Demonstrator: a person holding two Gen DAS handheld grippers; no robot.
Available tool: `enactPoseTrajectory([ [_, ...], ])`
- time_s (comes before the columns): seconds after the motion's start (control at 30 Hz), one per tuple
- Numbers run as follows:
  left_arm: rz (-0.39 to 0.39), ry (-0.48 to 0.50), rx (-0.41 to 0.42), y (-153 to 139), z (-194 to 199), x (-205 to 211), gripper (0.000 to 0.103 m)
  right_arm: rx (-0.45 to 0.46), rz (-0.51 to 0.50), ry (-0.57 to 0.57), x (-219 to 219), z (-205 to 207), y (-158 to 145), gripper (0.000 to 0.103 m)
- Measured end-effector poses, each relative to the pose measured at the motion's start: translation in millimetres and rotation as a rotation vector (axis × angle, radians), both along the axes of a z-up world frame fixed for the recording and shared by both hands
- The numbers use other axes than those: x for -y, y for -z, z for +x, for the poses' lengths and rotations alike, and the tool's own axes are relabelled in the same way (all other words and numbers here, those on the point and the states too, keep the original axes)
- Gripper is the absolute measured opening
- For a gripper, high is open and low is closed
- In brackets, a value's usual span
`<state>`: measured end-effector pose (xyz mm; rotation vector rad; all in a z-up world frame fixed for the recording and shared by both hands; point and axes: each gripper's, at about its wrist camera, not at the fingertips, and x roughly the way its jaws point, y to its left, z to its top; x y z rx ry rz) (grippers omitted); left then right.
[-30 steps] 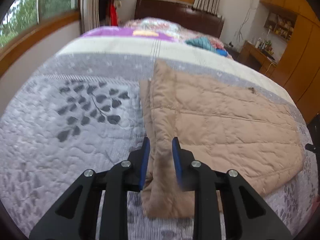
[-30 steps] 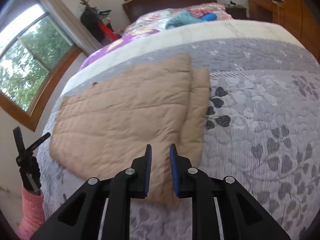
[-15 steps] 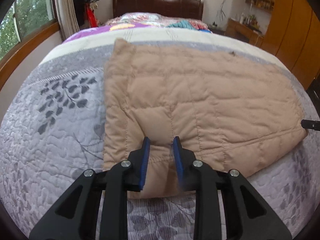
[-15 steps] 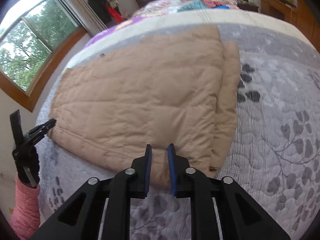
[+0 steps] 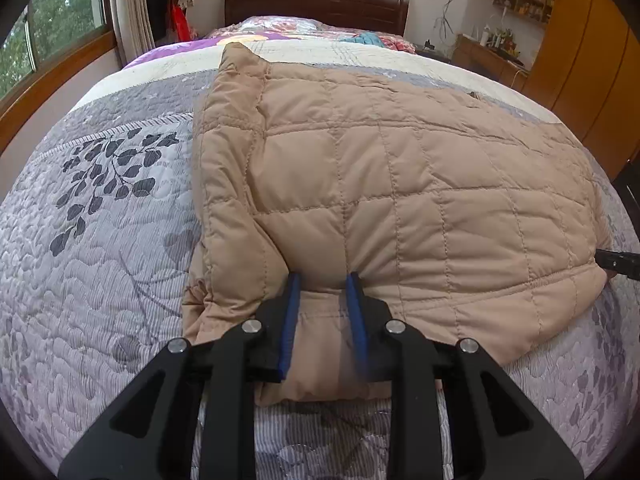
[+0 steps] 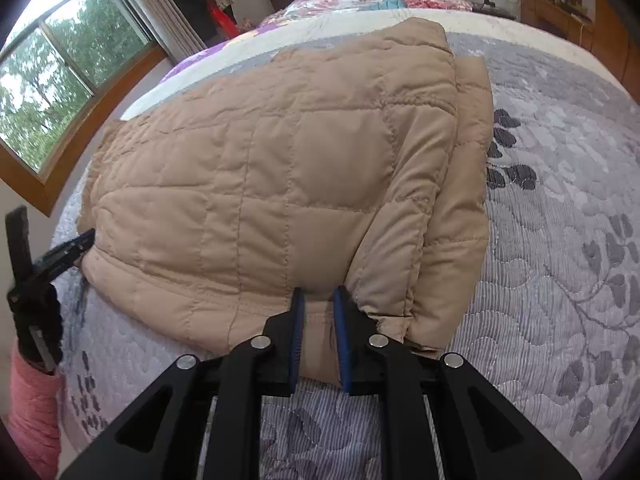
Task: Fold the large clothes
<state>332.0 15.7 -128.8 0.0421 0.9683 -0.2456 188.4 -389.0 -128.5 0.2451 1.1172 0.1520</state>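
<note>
A tan quilted jacket (image 5: 380, 184) lies folded flat on the grey leaf-patterned bedspread (image 5: 100, 240); it also shows in the right wrist view (image 6: 280, 184). My left gripper (image 5: 323, 280) is open, its jaws straddling the jacket's near hem by the left corner. My right gripper (image 6: 319, 294) is open, its jaws straddling the near hem by the folded right side. The opposite gripper shows at the jacket's far end in each view (image 5: 616, 260) (image 6: 60, 256).
The bed (image 6: 560, 240) stretches to a dark headboard (image 5: 316, 4) with colourful bedding piled near it. A window (image 6: 60, 80) is on the left, wooden cabinets (image 5: 592, 60) on the right. A pink sleeve (image 6: 32, 412) is at lower left.
Both grippers moved forward and in toward the jacket's near hem. Their jaws now sit around the hem edge, where before they were short of it.
</note>
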Motion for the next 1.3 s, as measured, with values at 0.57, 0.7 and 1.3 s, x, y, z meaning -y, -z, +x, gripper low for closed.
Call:
enactPoseTrajectory([
  [0.57, -0.173, -0.121, 0.001, -65.2, 22.3, -89.5, 0.062, 0.101, 0.231, 0.105, 76.7, -16.3, -52.9, 0.072],
  [0.7, -0.245, -0.139, -0.059, -54.1, 43.5, -113.5, 0.063, 0.046, 0.311, 0.122, 94.7, 2.3, -32.1, 0.073],
  [1.3, -0.481, -0.028, -0.209, 11.2, 126.8, -75.6, 0.071, -0.034, 0.422, 0.134, 98.8, 62.7, 17.5, 0.082],
])
